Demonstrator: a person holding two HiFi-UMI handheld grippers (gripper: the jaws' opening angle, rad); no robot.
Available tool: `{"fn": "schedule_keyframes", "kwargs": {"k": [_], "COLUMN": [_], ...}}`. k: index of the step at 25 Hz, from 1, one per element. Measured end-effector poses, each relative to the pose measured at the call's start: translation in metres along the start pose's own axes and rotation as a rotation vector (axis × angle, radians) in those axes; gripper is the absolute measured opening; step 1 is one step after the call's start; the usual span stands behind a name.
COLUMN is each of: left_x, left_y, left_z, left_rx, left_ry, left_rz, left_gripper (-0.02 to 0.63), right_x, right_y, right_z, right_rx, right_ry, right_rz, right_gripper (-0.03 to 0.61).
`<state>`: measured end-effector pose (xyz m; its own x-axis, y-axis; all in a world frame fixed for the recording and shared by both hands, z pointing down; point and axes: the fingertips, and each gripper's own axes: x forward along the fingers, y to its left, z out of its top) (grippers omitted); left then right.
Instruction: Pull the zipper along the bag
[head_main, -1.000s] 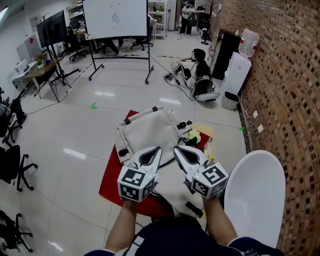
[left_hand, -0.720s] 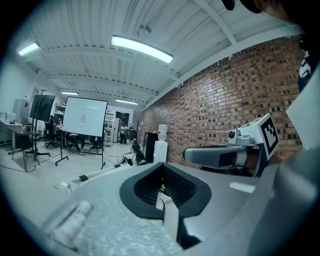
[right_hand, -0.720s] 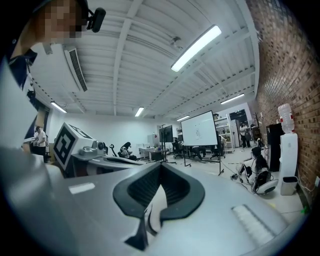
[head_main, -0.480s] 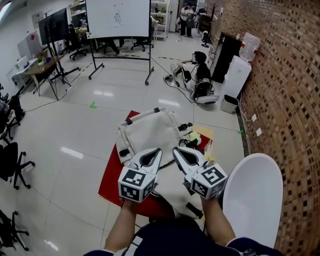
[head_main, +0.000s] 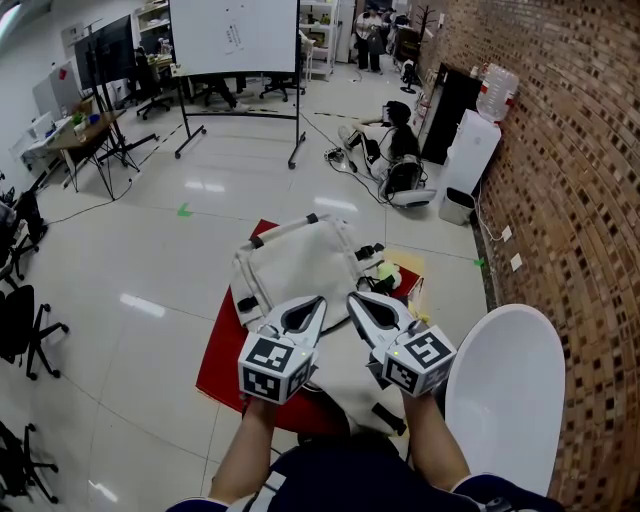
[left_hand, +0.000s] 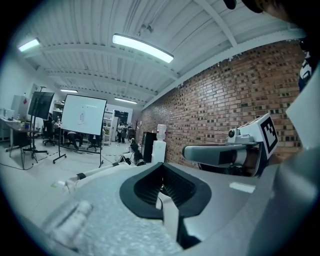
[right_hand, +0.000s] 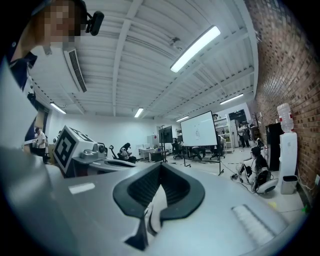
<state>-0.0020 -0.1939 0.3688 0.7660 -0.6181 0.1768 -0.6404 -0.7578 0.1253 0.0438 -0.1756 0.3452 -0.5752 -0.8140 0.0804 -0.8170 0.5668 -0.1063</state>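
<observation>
A cream-white bag (head_main: 298, 260) with black strap ends lies flat on a low red table (head_main: 224, 358) in the head view. I cannot make out its zipper. My left gripper (head_main: 317, 299) and right gripper (head_main: 352, 296) hover side by side over the bag's near part, both shut and holding nothing. In the left gripper view the left gripper (left_hand: 162, 164) has its jaws together, with the right gripper (left_hand: 220, 154) alongside and the bag's edge (left_hand: 92, 173) beyond. In the right gripper view the right gripper (right_hand: 161, 164) is likewise shut and empty, beside the left gripper (right_hand: 82, 150).
Small green and yellow items (head_main: 386, 270) lie at the bag's right. A white round seat (head_main: 508, 392) stands close on the right by the brick wall (head_main: 575, 200). A wheeled whiteboard (head_main: 232, 40) and a person sitting on the floor (head_main: 396, 128) are further off.
</observation>
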Motion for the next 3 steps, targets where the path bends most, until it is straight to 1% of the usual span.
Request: {"fn": "schedule_keyframes", "kwargs": {"k": [3], "left_x": [0.0001], "left_y": [-0.0021], "left_z": [0.0017], "left_rx": [-0.005], "left_ry": [-0.005], "left_rz": [-0.002], "left_gripper": [0.002], "right_x": [-0.0008], "right_y": [-0.0006], "right_z": [-0.0003], "right_rx": [-0.001], "right_ry": [0.0], "right_rz": [0.0], "right_gripper": [0.003]}}
